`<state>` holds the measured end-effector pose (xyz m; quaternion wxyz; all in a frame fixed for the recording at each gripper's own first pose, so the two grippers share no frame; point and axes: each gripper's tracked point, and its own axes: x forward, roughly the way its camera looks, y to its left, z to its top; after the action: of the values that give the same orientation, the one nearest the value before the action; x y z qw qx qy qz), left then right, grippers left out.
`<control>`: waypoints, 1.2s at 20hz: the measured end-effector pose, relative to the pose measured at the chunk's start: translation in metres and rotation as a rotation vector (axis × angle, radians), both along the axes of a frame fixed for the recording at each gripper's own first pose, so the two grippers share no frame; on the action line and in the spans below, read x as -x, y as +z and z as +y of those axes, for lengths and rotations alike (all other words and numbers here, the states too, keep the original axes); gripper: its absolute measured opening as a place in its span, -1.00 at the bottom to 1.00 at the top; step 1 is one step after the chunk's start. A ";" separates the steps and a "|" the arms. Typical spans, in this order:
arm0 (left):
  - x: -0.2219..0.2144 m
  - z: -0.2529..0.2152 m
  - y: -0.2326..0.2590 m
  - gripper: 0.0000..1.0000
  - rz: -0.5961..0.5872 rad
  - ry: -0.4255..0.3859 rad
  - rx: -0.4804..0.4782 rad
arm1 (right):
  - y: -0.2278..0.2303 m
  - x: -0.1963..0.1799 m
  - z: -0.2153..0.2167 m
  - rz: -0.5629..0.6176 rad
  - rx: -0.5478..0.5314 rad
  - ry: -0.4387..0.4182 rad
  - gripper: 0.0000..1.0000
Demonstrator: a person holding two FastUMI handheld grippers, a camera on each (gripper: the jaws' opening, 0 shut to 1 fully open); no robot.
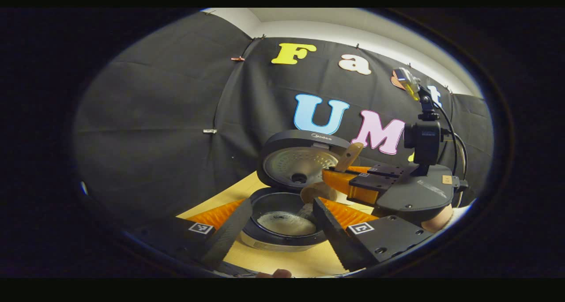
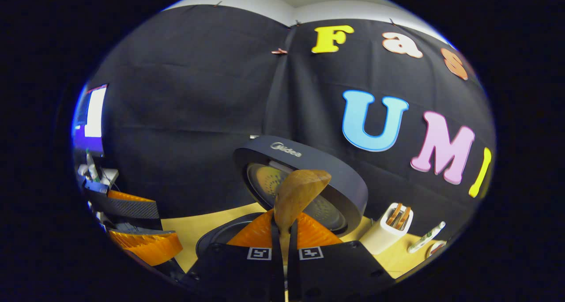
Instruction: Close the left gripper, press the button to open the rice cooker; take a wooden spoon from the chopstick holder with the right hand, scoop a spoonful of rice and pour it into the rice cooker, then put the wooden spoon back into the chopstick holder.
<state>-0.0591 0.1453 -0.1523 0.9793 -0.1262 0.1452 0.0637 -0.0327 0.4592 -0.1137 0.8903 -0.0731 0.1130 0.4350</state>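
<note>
The black rice cooker stands open, its lid raised behind the inner pot, which has pale rice in the bottom. My left gripper is open, one finger on each side of the pot in the left gripper view. My right gripper is shut on the wooden spoon, holding it tilted over the pot's right rim. A pale streak under the spoon looks like falling rice. The white chopstick holder with wooden utensils stands right of the cooker.
Everything rests on a light wooden table. A small white object lies right of the holder. A lit screen glows at the far left. A hand holds the right gripper, close beside my left gripper's right finger.
</note>
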 end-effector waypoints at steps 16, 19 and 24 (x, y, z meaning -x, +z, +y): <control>0.013 0.012 -0.006 0.90 0.007 0.032 0.003 | 0.000 0.002 -0.003 0.146 -0.113 -0.014 -0.84; 0.013 0.012 -0.004 0.90 0.005 0.031 -0.002 | 0.004 0.000 -0.012 0.278 -0.216 -0.063 -0.84; 0.011 0.007 -0.001 0.89 0.001 0.025 -0.013 | 0.015 -0.010 -0.045 0.442 -0.373 -0.136 -0.84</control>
<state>-0.0698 0.1521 -0.1538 0.9791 -0.1217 0.1439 0.0770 -0.0230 0.4144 -0.0988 0.8692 0.1959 0.2270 0.3931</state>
